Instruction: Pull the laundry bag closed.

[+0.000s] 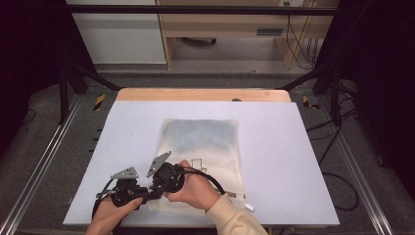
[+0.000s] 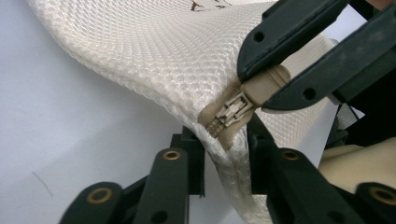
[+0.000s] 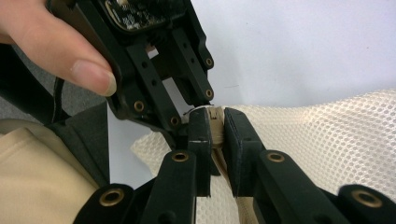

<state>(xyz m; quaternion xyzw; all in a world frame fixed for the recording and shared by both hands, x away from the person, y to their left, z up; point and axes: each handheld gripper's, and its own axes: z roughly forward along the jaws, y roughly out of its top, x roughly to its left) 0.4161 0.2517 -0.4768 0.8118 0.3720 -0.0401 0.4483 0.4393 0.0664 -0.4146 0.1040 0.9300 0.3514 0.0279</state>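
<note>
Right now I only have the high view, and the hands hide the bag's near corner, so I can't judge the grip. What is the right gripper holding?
Observer: The right gripper is shut on the beige zipper pull.
Operator: And the left one?
Observer: The left gripper clamps the bag by its seamed edge, just below the zipper slider.
Operator: Is that corner lying flat?
Observer: No, the mesh there curves up off the table.
</note>
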